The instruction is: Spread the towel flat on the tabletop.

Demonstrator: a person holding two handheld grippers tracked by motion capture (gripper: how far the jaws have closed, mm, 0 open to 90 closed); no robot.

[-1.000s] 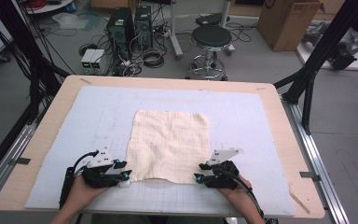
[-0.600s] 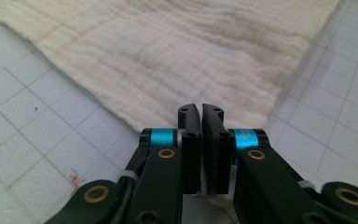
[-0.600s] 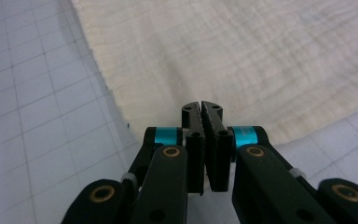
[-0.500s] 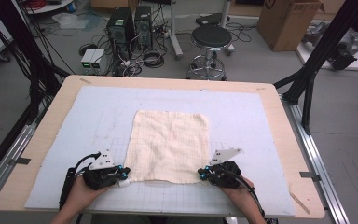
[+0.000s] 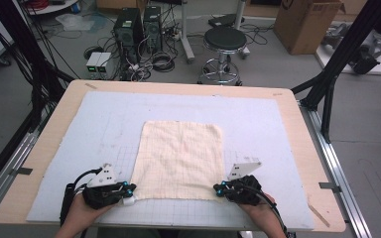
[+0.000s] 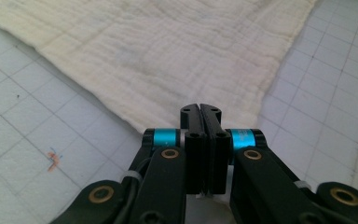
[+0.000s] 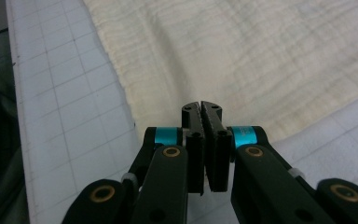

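looking down from the high view, a cream cloth [image 5: 179, 159] lies flat near the middle of the pale gridded mat [image 5: 287, 129] on the wooden table [image 5: 39, 163], and the person's two hands hold a gripper at each of its near corners: the left gripper [image 5: 127, 194] at the near left corner, the right gripper [image 5: 217, 188] at the near right one. both have just been closing, each at a corner of the cloth. in the left gripper view, the left gripper [image 6: 200, 108] has its jaws pressed together with no gap, their tips over the cloth's [image 6: 168, 51] corner; the fabric's edge runs under them, and it looks pinched, though the nip itself is hidden behind the jaws. in the right gripper view, the right gripper [image 7: 201, 105] is likewise clenched, its tips set on the cloth's [image 7: 261, 51] near edge, with bare mat [image 7: 65, 88] to one side. the step in hand reads as taking hold of the two near corners, likely the start of a fold. the next move would call for lifting both corners together and level, carrying them toward the far edge without letting the thin fabric slip free or drag the rest of the cloth out of square.
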